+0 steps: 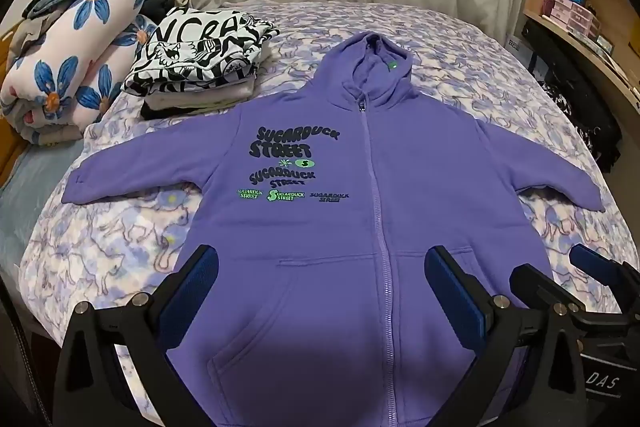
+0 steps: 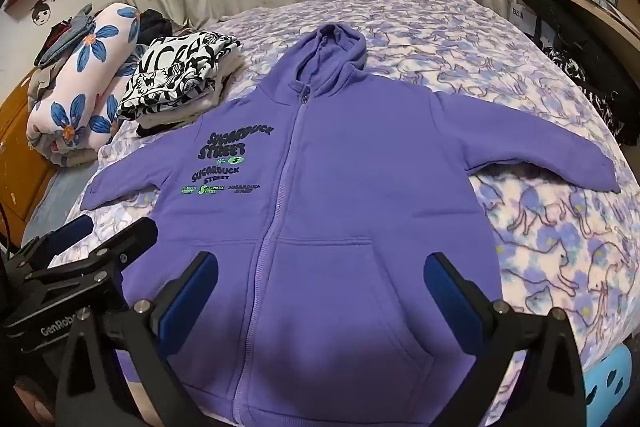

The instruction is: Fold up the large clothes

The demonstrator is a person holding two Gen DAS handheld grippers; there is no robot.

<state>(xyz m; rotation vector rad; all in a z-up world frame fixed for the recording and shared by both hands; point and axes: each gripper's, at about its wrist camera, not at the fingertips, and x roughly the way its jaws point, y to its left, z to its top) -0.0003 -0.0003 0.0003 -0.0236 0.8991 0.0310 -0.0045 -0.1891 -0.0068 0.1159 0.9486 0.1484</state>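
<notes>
well, nearest to me both tools hang just above the hem end of the purple hoodie [image 1: 360, 187], which lies flat, front up and zipped, on the bed [image 1: 100, 247] with its sleeves spread out. the left gripper [image 1: 320, 279] has its jaws spread wide and holds nothing; the right gripper [image 2: 320, 279] is likewise spread and bare. the fleece looks thick, soft and floppy, not slippery, and i'd guess fairly weighty for cloth, so it will sag unless taken at two points. good holds look to be the cuffs, the left cuff [image 1: 76, 189] at 9 o'clock and the right cuff [image 2: 600, 179] at 3, or the shoulder seams. further off, at 10 o'clock, sits a stack of folded clothes [image 1: 200, 59], then a rolled floral blanket [image 1: 76, 67].
</notes>
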